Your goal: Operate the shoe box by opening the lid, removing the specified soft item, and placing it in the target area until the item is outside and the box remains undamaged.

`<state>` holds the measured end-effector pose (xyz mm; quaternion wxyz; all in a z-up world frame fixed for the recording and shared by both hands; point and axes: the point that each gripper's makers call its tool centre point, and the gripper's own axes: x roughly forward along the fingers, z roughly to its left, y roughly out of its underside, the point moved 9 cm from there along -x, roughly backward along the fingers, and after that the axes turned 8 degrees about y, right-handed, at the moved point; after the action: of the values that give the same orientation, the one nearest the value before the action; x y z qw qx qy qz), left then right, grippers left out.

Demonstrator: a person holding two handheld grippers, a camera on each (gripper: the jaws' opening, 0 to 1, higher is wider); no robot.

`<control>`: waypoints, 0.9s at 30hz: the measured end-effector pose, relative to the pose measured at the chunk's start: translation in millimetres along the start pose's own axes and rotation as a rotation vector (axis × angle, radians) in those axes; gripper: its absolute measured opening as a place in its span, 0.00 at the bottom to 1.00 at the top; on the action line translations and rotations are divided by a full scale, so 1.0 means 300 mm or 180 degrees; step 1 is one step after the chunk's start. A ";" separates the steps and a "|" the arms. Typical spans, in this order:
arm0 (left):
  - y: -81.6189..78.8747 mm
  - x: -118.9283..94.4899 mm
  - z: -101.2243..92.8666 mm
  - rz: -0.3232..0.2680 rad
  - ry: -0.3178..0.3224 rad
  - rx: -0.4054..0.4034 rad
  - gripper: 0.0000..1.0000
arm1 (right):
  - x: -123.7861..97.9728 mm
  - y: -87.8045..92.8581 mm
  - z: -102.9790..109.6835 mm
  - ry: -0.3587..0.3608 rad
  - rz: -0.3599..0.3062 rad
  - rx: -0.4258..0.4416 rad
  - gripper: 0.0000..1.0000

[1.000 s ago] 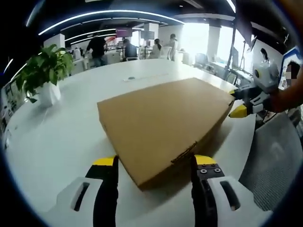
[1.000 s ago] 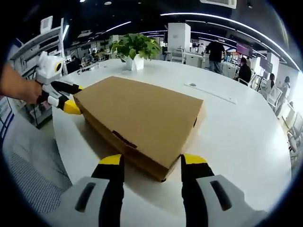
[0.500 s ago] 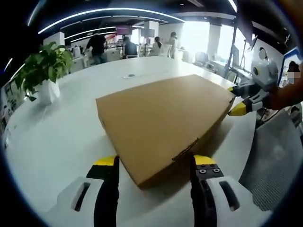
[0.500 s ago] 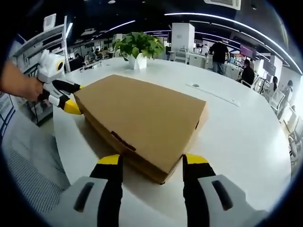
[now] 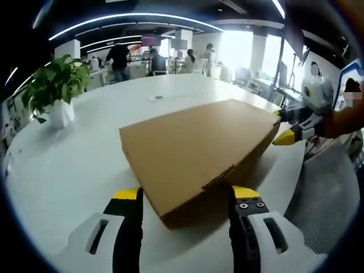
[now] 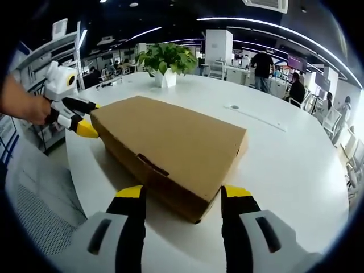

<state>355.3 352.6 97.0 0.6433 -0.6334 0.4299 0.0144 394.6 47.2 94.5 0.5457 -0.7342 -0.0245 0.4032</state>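
Note:
A flat brown cardboard shoe box lies with its lid down on the white table. My left gripper is open, and its yellow-tipped jaws straddle the box's near corner. In the right gripper view the same box lies ahead, and my right gripper stands open around its opposite corner. Each gripper shows in the other view at the box's far corner: the right gripper on the right, the left gripper on the left, each held by a hand. The soft item is hidden.
A potted green plant in a white pot stands on the table beyond the box, also the plant in the right gripper view. A grey mesh chair sits by the table's edge. People stand and sit at desks far behind.
Both views have shifted slightly; the box's side wall now shows more and its top looks flatter. The grippers stay open at their corners.

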 end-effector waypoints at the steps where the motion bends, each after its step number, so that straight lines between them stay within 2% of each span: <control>1: -0.003 -0.005 -0.001 -0.0020 -0.0004 -0.0006 0.61 | -0.004 -0.005 -0.001 0.0001 -0.0011 0.0015 0.49; 11: -0.050 -0.038 -0.009 -0.0084 0.0001 0.0049 0.61 | -0.034 -0.049 -0.007 0.0065 -0.0076 0.0020 0.48; 27: -0.110 -0.080 -0.012 -0.0222 0.0019 -0.0031 0.60 | -0.069 -0.123 -0.014 0.0104 -0.0238 -0.0027 0.49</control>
<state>357.0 355.9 138.0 0.6391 -0.6511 0.4093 -0.0079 398.0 49.0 136.9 0.5576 -0.7415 -0.0448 0.3704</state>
